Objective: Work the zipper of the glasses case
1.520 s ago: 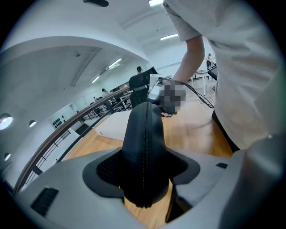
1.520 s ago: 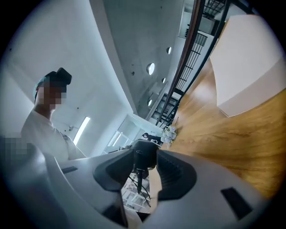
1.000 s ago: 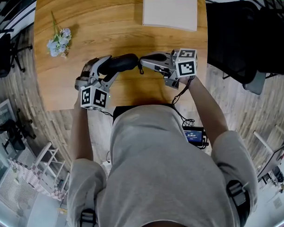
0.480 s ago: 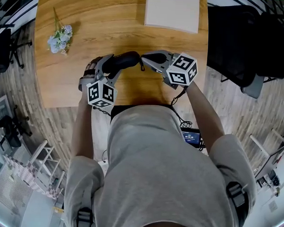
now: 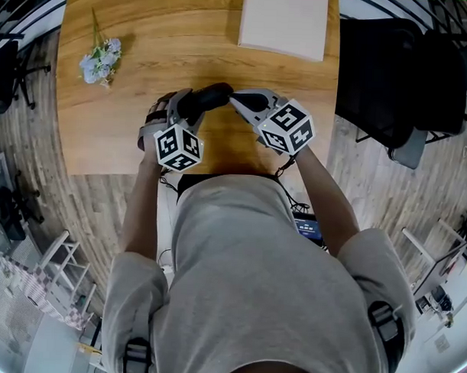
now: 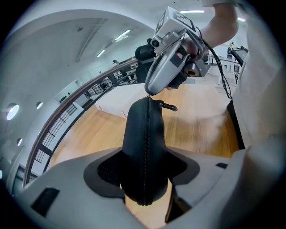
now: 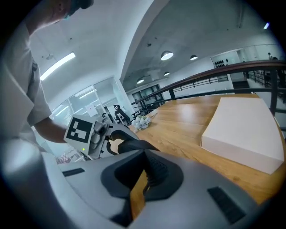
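The left gripper (image 5: 184, 110) holds the black glasses case (image 6: 144, 134) over the wooden table (image 5: 128, 132), near its front edge. Its jaws have just been closing a little more, and they press the case from both sides. The right gripper (image 5: 235, 99) has its jaws pressed together, with the tips at the far end of the case. Whether they pinch the zipper pull I cannot tell.

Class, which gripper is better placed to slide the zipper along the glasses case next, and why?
Right. The right gripper has its fingers shut at the far end of the zipper, so it is ready to pull. The left gripper is busy clamping the case.
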`<action>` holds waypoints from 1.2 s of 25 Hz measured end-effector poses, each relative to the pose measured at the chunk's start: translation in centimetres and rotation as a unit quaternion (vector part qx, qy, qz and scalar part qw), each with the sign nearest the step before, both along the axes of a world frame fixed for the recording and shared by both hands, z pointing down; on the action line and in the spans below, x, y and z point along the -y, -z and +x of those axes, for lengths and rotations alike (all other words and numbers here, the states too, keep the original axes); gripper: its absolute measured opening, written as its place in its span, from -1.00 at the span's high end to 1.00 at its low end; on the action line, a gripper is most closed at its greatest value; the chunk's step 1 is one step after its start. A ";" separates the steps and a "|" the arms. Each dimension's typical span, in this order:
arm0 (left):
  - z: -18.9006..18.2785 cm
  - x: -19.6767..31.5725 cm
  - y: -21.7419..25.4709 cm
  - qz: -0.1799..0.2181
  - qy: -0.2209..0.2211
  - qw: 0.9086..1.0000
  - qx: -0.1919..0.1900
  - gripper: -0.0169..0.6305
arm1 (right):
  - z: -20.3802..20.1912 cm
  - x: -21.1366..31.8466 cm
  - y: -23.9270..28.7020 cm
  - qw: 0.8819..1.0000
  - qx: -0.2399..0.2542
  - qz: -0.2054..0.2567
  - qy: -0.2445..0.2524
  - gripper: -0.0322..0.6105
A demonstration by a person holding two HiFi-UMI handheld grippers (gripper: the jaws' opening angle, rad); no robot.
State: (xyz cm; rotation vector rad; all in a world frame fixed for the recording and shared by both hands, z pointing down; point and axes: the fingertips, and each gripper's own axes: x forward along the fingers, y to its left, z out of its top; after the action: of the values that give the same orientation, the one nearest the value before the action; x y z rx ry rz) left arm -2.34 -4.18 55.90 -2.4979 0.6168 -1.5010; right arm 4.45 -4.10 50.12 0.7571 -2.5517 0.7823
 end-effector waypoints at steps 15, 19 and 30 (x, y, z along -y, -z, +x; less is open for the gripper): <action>1.3 -0.8 3.1 0.019 0.030 0.992 -0.120 0.10 | 1.5 2.0 -1.2 0.999 -0.032 0.003 -0.029 0.82; 1.3 -0.9 3.5 0.024 0.033 0.991 -0.131 0.10 | 1.4 2.2 -1.4 0.999 -0.035 0.001 -0.030 0.82; 1.6 -0.6 3.4 0.027 0.048 0.993 -0.109 0.11 | -0.5 1.1 0.4 0.998 -0.049 0.023 -0.014 0.82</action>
State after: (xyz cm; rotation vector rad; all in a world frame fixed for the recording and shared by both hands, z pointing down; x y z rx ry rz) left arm -0.69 -3.57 52.51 -2.6450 0.8112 -1.2308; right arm 3.92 -5.21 49.67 0.8272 -2.4844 0.6790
